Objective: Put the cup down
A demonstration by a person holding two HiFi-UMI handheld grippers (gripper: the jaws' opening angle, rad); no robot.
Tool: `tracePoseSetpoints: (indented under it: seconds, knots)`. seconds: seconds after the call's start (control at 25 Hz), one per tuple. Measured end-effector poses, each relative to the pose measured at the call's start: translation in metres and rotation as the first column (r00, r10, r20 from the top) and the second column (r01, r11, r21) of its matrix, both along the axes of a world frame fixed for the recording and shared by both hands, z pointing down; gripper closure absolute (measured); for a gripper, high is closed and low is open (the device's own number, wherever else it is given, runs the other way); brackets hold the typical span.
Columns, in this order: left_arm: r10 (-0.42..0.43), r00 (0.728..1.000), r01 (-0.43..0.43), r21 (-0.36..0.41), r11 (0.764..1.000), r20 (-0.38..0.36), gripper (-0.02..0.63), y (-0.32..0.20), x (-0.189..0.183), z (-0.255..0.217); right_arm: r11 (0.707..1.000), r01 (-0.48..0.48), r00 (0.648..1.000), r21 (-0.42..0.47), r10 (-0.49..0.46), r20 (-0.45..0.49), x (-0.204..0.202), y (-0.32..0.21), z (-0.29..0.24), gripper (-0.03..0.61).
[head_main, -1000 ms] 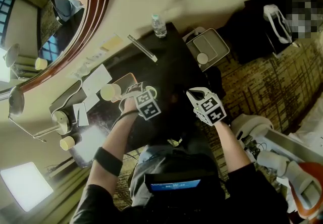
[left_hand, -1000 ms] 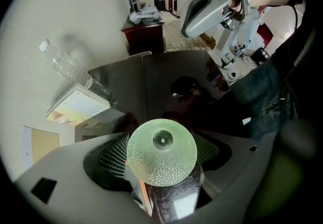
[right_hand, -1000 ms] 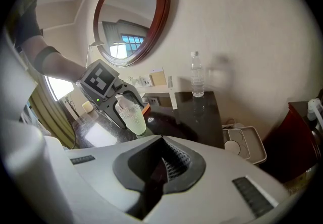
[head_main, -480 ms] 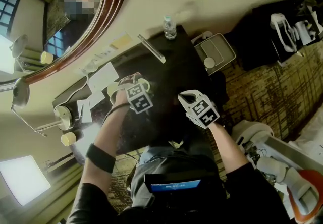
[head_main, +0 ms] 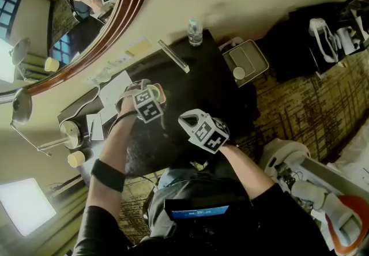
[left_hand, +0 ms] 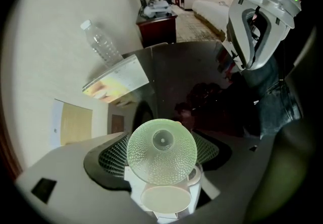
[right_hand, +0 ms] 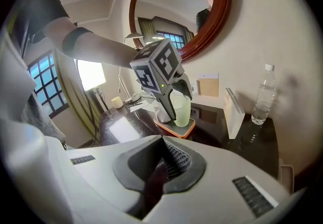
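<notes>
The left gripper (left_hand: 160, 153) points straight down, its jaws clamped on the green cup (right_hand: 182, 109). Right under the cup sits the orange tray (right_hand: 183, 128), by the tabletop's (head_main: 199, 79) wall edge. The right gripper (right_hand: 164, 163), jaws together and empty, is farther off, near the front edge.

Cup (left_hand: 161, 150), lower centre of left gripper view: looked translucent pale green, pebbled all over; glass or plastic not clear. Table (left_hand: 202, 74): was dark, glossy, threw reflections. Bottle (left_hand: 102, 42), upper left: was clear ribbed plastic. Mirror frame (right_hand: 223, 11), top of right gripper view: was polished reddish wood. Right gripper (right_hand: 162, 147): had matt light-grey plastic shell; pads (right_hand: 176, 160) looked black, ribbed. Wall (right_hand: 262, 31): was matt cream, smooth. Sheets (head_main: 114, 89), left of head view: were white paper. Carpet (head_main: 311, 99), right: looked patterned, woven.
</notes>
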State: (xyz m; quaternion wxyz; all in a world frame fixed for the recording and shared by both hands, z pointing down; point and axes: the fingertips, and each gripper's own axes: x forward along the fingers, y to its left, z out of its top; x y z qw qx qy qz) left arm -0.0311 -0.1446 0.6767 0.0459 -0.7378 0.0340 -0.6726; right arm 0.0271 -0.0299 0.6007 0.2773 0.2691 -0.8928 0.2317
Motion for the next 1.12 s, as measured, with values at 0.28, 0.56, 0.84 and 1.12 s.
tracePoseSetpoints:
  seconds: [0.28,0.56,0.84,1.12]
  knots:
    - [-0.008,1.0,0.009,-0.029,1.0,0.007,0.227,-0.004,-0.007,0.011,1.0,0.01,1.0,-0.015,-0.01,0.002,0.0,0.0,0.009,0.571]
    - [-0.013,1.0,0.012,-0.041,0.999,-0.007,0.225,-0.006,-0.005,0.019,1.0,-0.006,1.0,-0.013,0.006,-0.007,0.007,-0.008,0.008,0.571]
    - [-0.008,1.0,0.007,-0.049,0.999,-0.018,0.221,-0.004,-0.005,0.021,1.0,-0.008,1.0,-0.019,0.008,-0.011,0.006,-0.009,0.01,0.571]
    - [-0.012,0.999,0.011,-0.043,0.999,-0.031,0.17,-0.003,-0.005,0.016,1.0,-0.011,1.0,-0.022,0.011,-0.007,0.009,-0.007,0.012,0.572]
